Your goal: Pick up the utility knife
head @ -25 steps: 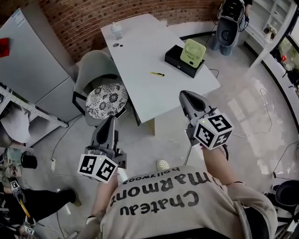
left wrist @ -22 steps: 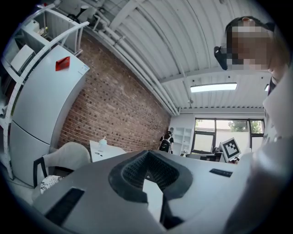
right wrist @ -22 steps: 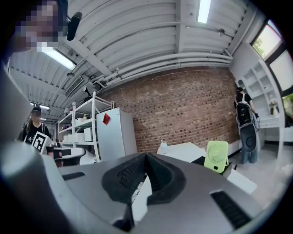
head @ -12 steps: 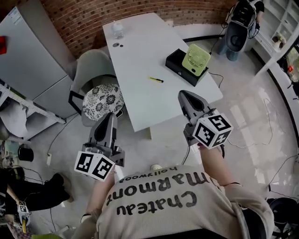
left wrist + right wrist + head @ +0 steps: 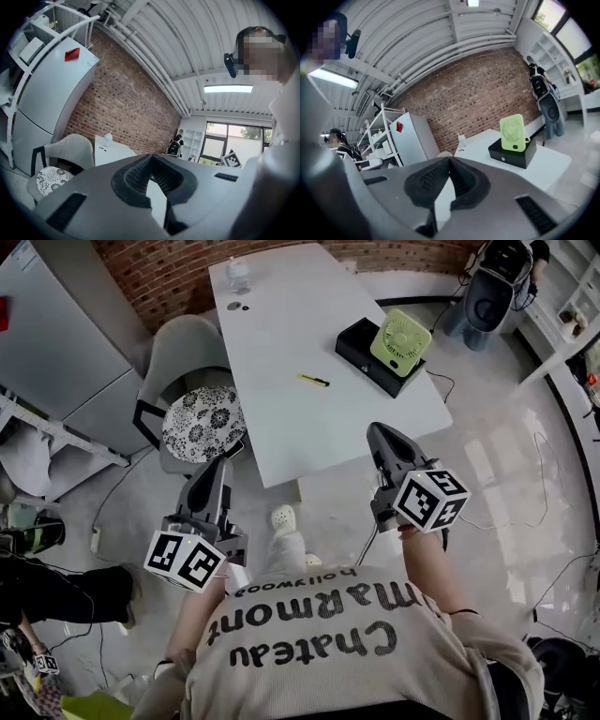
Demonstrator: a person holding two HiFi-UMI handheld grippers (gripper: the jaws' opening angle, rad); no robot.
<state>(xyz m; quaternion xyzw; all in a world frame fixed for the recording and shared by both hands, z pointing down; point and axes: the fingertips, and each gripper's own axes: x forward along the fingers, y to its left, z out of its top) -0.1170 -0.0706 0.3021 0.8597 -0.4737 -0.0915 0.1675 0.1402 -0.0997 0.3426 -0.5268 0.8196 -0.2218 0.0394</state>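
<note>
Task not begun. Knife (image 5: 313, 380) lies untouched on surface (image 5: 309, 442), well ahead. Left gripper (image 5: 214, 467), right gripper (image 5: 379, 431): jaws closed, empty. Approach, grasp, lift all remain.

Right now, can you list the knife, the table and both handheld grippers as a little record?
knife: yellow-and-black utility knife, flat on table, untouched
table: white rectangular table
also there: green square fan atop black box
left gripper: shut, empty, well short of knife
right gripper: shut, empty, well short of knife
</note>
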